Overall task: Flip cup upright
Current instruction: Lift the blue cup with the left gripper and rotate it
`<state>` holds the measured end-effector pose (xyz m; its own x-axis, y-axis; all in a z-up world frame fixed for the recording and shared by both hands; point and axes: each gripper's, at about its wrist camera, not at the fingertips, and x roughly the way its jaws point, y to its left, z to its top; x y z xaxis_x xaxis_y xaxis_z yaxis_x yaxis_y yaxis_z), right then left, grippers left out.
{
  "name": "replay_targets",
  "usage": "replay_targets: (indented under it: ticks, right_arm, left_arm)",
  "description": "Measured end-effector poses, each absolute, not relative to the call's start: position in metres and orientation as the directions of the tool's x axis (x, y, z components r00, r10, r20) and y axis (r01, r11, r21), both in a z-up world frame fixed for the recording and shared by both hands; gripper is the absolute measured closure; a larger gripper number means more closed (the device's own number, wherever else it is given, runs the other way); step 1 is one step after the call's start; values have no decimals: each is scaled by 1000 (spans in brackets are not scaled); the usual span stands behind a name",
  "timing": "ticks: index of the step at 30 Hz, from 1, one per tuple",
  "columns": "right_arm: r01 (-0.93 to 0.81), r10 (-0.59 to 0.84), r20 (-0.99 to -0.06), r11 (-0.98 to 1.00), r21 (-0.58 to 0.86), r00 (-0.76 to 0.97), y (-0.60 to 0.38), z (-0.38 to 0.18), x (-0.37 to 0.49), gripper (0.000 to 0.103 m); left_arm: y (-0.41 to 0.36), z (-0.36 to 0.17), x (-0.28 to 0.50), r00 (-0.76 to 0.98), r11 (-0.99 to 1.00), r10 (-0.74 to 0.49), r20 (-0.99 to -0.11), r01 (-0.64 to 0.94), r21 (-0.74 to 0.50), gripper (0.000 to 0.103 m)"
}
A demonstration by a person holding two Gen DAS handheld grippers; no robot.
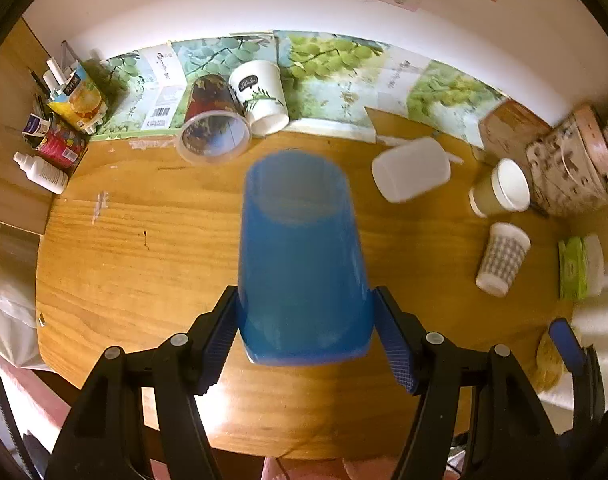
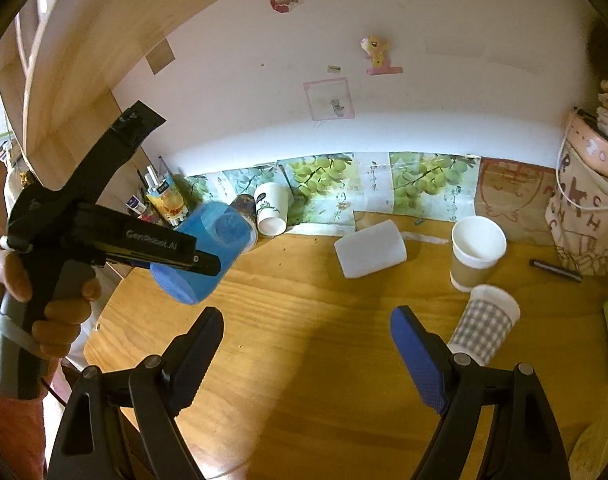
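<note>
My left gripper [image 1: 306, 326] is shut on a blue translucent plastic cup [image 1: 302, 256], gripped near its closed end, mouth pointing away from the camera. The cup is held in the air above the wooden table [image 1: 144, 264]. In the right wrist view the same blue cup [image 2: 208, 248] is tilted on its side in the left gripper [image 2: 192, 262], above the table's left part. My right gripper [image 2: 306, 344] is open and empty, low over the table's front.
A dark printed cup [image 1: 214, 120] and a white leaf-print cup [image 1: 262, 96] lie on their sides at the back. A frosted white container [image 1: 410, 170] lies at mid right. An upright paper cup [image 2: 478, 252], a checked cup [image 2: 482, 326] and a patterned bag [image 2: 588, 208] stand at right.
</note>
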<state>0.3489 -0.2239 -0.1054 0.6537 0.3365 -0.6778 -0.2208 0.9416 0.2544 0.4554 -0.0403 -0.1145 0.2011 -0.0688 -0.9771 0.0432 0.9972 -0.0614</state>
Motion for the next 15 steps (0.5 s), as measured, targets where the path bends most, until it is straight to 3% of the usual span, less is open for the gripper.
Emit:
replay_targets:
  ticks: [15]
  right_arm:
    - [-146, 264, -695, 963, 226, 668, -181, -106, 271, 17]
  left_arm:
    - [-7, -121, 384, 177, 988, -106, -978, 126, -85, 35]
